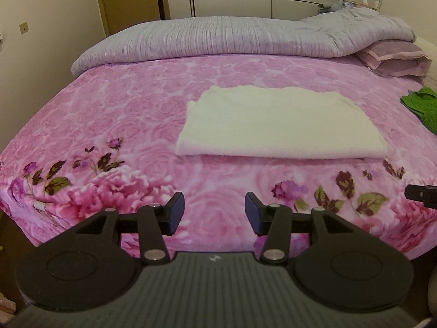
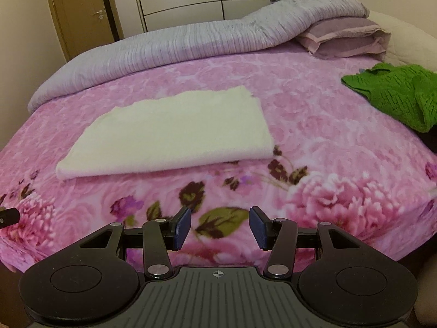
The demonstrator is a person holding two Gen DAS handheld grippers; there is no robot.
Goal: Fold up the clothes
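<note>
A: What fills the view?

B: A bed (image 1: 136, 114) under a pink floral blanket (image 2: 314, 136). Along its far side lies a rolled lavender quilt (image 1: 218, 35), and at the quilt's right end a mauve pillow (image 2: 344, 38) sits partly beneath it.

A: And the clothes?

B: A cream garment (image 1: 273, 125) lies folded into a flat rectangle near the middle of the bed, its thick folded edge facing the cameras. A green knitted garment (image 2: 396, 93) lies crumpled, well apart from it, toward the right edge of the bed.

A: Where are the tools?

B: Both hang above the near edge of the bed, short of the cream garment and not touching it. The left gripper (image 1: 214, 213) has its blue pads spread wide with only blanket between them. The right gripper (image 2: 220, 228) is likewise parted and carries nothing.

A: Do they see each other?

B: Just a dark tip of each at the frame's edge.
</note>
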